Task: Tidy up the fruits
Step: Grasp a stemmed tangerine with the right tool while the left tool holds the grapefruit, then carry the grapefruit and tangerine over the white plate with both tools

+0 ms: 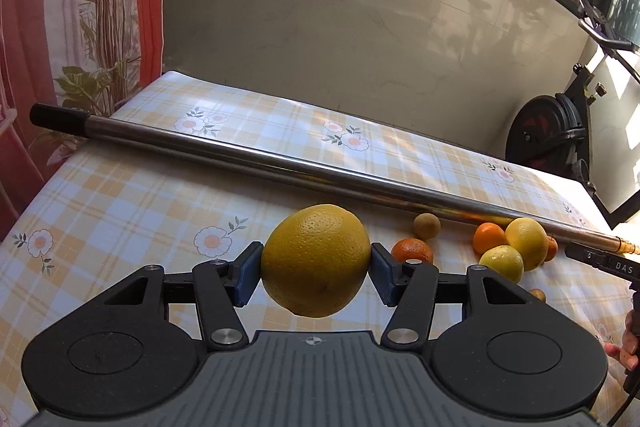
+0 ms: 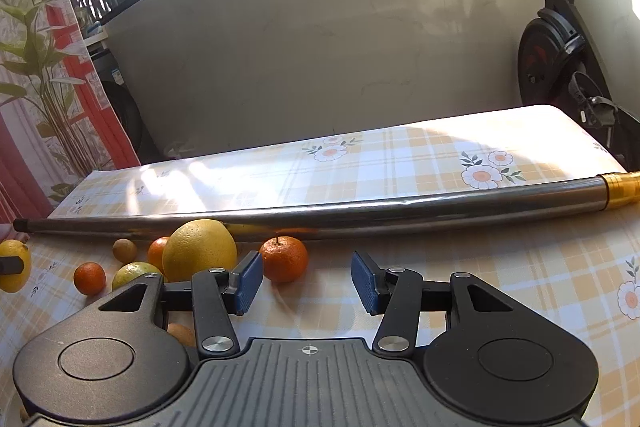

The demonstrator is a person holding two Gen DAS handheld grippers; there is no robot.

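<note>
Now our left claw [image 1: 316,277] holds a big yellow fruit [image 1: 316,261], our right claw [image 2: 307,283] gapes empty, and a long metal pole [image 2: 360,213] lies behind the fruit pile [image 2: 168,259] on the worktop [image 2: 500,267].

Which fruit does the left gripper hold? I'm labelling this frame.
Start at the long metal pole across the checked tablecloth. Nearer the camera, the left gripper clamps a big yellow citrus, larger than the loose fruit to its right.

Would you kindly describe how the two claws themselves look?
Both claws, left and right, match: black linkage arms with silver pivot bolts, blue ribbed pads, round black discs either side, and a grey ridged body bearing a small crosshair mark.
</note>
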